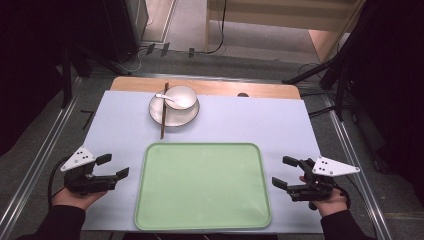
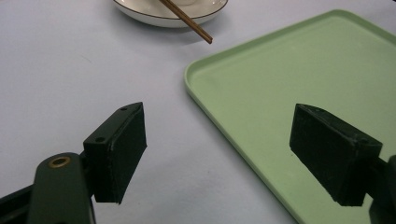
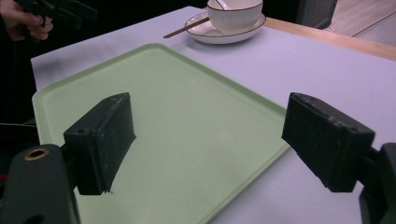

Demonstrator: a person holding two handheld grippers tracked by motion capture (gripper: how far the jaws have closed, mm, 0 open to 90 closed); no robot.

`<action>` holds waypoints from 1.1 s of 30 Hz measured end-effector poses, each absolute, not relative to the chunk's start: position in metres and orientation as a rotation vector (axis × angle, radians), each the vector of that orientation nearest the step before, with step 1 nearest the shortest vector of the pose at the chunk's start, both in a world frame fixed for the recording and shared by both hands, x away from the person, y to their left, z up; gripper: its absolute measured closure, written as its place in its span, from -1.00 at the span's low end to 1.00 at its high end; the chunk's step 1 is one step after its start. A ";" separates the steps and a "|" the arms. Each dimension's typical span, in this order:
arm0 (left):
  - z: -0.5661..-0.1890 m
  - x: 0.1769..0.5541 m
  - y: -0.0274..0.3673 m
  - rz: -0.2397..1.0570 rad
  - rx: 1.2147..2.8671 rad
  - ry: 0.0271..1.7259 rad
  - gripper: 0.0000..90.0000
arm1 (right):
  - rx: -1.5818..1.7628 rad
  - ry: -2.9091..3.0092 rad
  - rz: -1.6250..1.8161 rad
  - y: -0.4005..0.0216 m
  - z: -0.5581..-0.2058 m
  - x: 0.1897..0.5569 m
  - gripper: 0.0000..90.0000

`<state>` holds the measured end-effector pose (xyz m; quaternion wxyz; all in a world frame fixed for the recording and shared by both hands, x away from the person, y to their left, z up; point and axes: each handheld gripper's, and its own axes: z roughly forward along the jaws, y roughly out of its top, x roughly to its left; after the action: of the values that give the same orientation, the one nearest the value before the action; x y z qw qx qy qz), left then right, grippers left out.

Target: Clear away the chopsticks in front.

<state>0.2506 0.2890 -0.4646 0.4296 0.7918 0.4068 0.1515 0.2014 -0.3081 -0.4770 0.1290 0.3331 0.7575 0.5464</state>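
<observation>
Left gripper (image 1: pixel 113 166): jaws wide, empty; nearer.
Right gripper (image 1: pixel 285 171): jaws wide, empty.
Chopsticks (image 1: pixel 164 110): far side, long axis running away, across plate (image 1: pixel 172 119).

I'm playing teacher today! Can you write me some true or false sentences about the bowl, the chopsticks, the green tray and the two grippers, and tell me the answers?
1. The green tray has nothing on it. True.
2. The bowl sits on the tray. False: it sits on a plate on the table beyond the tray.
3. The chopsticks lie across the plate's left side. True.
4. The left gripper is holding the chopsticks. False: its jaws are open with nothing between them.
5. A white spoon rests in the bowl. True.
6. The right gripper is shut on the tray's rim. False: it is open beside the tray, apart from it.
</observation>
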 end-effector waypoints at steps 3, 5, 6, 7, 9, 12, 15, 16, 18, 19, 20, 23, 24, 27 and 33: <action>-0.465 0.250 0.289 0.378 1.976 1.014 -0.57 | 0.964 2.205 1.588 -0.308 -0.477 0.201 -0.62; -0.465 0.250 0.289 0.374 1.974 1.011 -0.57 | 0.963 2.206 1.588 -0.308 -0.477 0.201 -0.62; -0.465 0.250 0.290 0.373 1.971 1.011 -0.57 | 0.962 2.207 1.588 -0.308 -0.477 0.201 -0.62; -0.465 0.250 0.290 0.374 1.969 1.008 -0.57 | 0.959 2.210 1.588 -0.307 -0.477 0.201 -0.62; -0.465 0.250 0.290 0.375 1.966 1.009 -0.57 | 0.952 2.214 1.588 -0.307 -0.477 0.201 -0.62; -0.464 0.250 0.291 0.380 1.967 1.010 -0.57 | 0.948 2.215 1.588 -0.307 -0.477 0.201 -0.62; -0.464 0.250 0.291 0.382 1.962 1.005 -0.57 | 0.950 2.212 1.590 -0.307 -0.477 0.201 -0.62; -0.464 0.250 0.291 0.385 1.963 1.007 -0.57 | 0.948 2.212 1.591 -0.307 -0.477 0.200 -0.62; -0.464 0.250 0.291 0.383 1.963 1.007 -0.57 | 0.947 2.212 1.593 -0.307 -0.477 0.200 -0.62; -0.464 0.250 0.291 0.382 1.963 1.008 -0.57 | 0.947 2.212 1.593 -0.307 -0.477 0.200 -0.62; -0.464 0.250 0.291 0.381 1.963 1.008 -0.57 | 0.944 2.213 1.591 -0.306 -0.477 0.200 -0.62; -0.464 0.250 0.292 0.382 1.957 1.007 -0.56 | 0.944 2.210 1.593 -0.307 -0.476 0.200 -0.62; -0.464 0.250 0.292 0.382 1.957 1.007 -0.56 | 0.944 2.210 1.593 -0.307 -0.476 0.200 -0.62; -0.464 0.250 0.292 0.384 1.953 1.010 -0.56 | 0.945 2.212 1.592 -0.307 -0.477 0.200 -0.62; -0.463 0.250 0.292 0.402 1.942 1.006 -0.56 | 0.945 2.222 1.587 -0.306 -0.477 0.201 -0.62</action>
<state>0.2498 0.2919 -0.4627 0.4429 0.7830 0.4056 0.1622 0.2007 -0.3065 -0.4772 0.1258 0.3245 0.7628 0.5450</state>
